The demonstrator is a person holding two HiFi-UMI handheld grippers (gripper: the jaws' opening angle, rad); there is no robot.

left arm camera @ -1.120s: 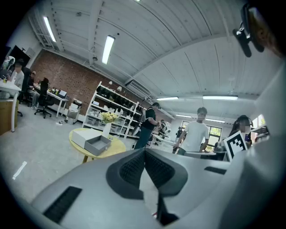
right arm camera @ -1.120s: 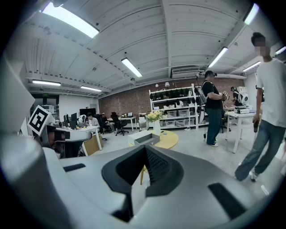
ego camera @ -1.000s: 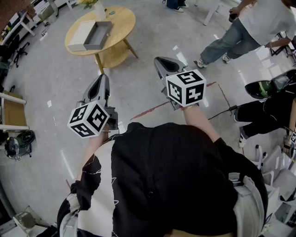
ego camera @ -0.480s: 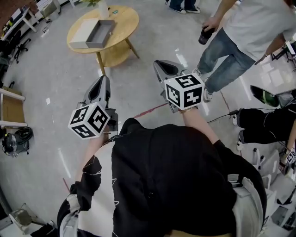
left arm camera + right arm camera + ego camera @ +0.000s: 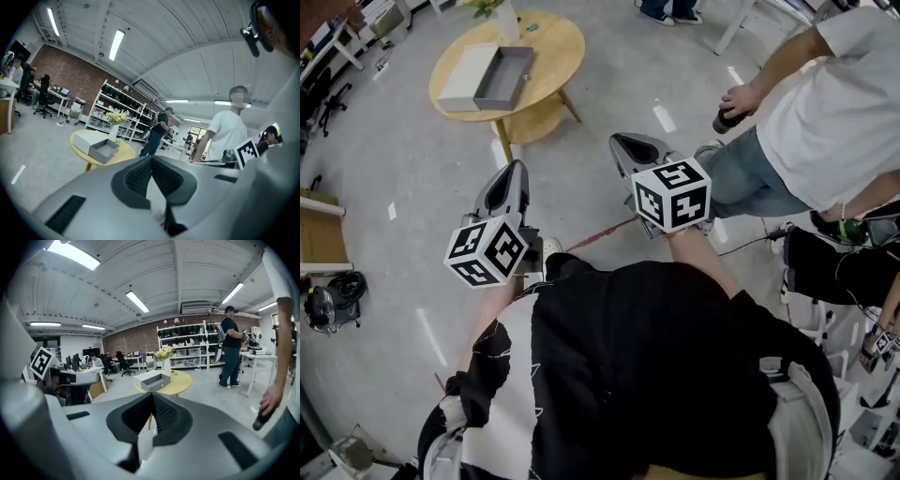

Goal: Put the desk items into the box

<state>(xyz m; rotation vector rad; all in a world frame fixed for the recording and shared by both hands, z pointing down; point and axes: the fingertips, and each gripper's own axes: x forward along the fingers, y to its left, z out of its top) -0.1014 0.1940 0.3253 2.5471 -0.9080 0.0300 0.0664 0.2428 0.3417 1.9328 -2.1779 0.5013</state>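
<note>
A round wooden table [image 5: 562, 52] stands ahead on the floor. On it lies an open grey box [image 5: 508, 77] with its white lid [image 5: 464, 75] beside it, a white vase of flowers [image 5: 504, 19] and a small teal item [image 5: 532, 26]. My left gripper [image 5: 511, 173] and right gripper [image 5: 628, 142] hang in the air well short of the table, both shut with nothing between the jaws. The left gripper view shows the left gripper [image 5: 151, 159] pointing at the box [image 5: 104, 151] and vase [image 5: 114, 131]. In the right gripper view the right gripper [image 5: 152, 397] also faces the box [image 5: 157, 380].
A person in a white shirt and jeans [image 5: 825, 122] stands close at the right, holding a dark object [image 5: 727, 117]. A red tape line [image 5: 600, 230] and a cable [image 5: 750, 239] cross the floor. Desks, chairs and shelves [image 5: 187, 343] line the far walls.
Both grippers have dipped slightly and stayed shut. The person in the white shirt has walked in closer on the right.
</note>
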